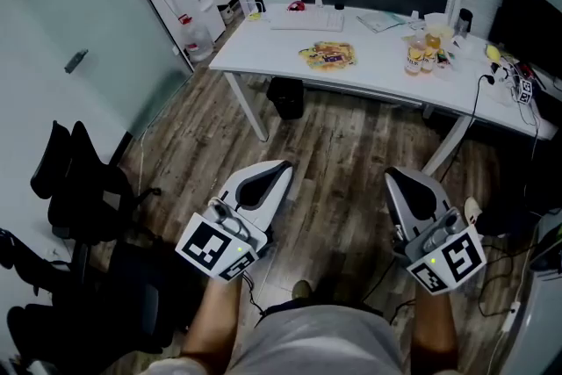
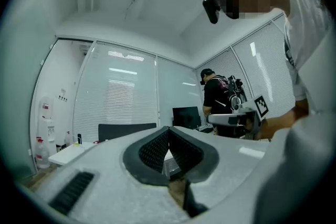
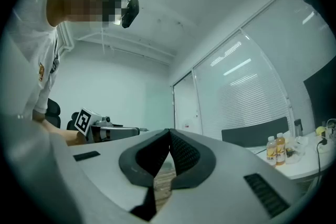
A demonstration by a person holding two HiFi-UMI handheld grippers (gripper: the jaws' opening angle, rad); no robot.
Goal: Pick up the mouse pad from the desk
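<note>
Fingers of the left gripper meet at their tips, closed on nothing. The right gripper keeps its own fingers pressed together, equally empty. A person holds the two tools side by side, apart from each other, above a wood floor. Both aim toward a white desk and stop well short of it. A keyboard, a yellow packet and several bottles sit on the desk; the mouse pad cannot be picked out among them. Black office chairs stand at left.
</note>
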